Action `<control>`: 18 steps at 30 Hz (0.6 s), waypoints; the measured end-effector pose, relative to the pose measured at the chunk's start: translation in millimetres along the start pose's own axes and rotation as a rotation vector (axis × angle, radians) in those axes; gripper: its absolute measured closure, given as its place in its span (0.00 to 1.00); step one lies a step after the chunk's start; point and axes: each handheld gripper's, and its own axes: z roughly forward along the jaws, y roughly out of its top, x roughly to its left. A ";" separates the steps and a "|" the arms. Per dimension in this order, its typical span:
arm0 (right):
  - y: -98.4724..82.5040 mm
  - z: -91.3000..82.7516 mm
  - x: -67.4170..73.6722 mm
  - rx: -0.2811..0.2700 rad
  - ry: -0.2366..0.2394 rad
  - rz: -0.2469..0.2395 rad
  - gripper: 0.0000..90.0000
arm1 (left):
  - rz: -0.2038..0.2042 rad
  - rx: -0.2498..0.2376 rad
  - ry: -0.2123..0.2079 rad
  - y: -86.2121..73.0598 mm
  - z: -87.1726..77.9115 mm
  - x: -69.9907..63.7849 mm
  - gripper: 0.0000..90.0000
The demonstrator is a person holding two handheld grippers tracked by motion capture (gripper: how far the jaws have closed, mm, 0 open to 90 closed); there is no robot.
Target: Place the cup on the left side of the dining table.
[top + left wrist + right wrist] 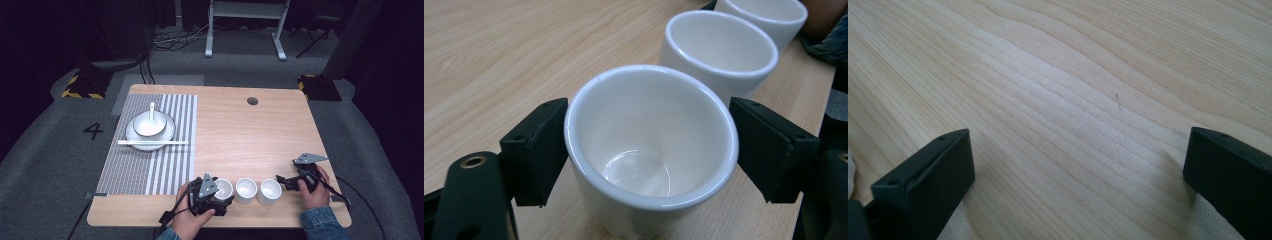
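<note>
Three white cups stand in a row near the table's front edge: the left cup (223,188), the middle cup (246,190) and the right cup (270,191). My left gripper (220,196) has its jaws on either side of the left cup (649,150), which stands upright on the wood. In the left gripper view my left gripper (649,145) is open, its pads close beside the cup's wall. The middle cup (719,50) stands just behind it. My right gripper (283,182) rests just right of the right cup. Bare wood lies between the wide-open jaws of my right gripper (1078,170).
A striped placemat (150,170) covers the table's left part. On it a plate (131,134) carries a bowl (149,125) with a spoon (152,109), and chopsticks (152,142) lie across the plate's front. A cable hole (252,101) sits at the far side.
</note>
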 end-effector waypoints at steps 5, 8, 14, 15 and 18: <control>0.0 0.0 0.0 0.000 0.000 0.000 0.00 | 0.008 -0.002 0.023 -3.3 3.9 -1.0 0.28; 0.0 0.0 0.0 0.000 0.000 0.000 0.00 | 0.013 -0.004 0.024 -3.9 4.2 -1.0 0.28; 0.0 0.0 0.0 0.000 0.000 0.000 0.00 | 0.036 -0.026 0.044 -7.1 5.2 -3.1 0.29; 0.0 0.0 0.0 0.000 0.000 0.000 0.00 | 0.041 -0.027 0.048 -7.3 5.0 -3.0 0.29; 0.0 0.0 0.0 0.000 0.000 0.000 0.00 | 0.037 -0.029 0.045 -7.6 5.1 -3.2 0.29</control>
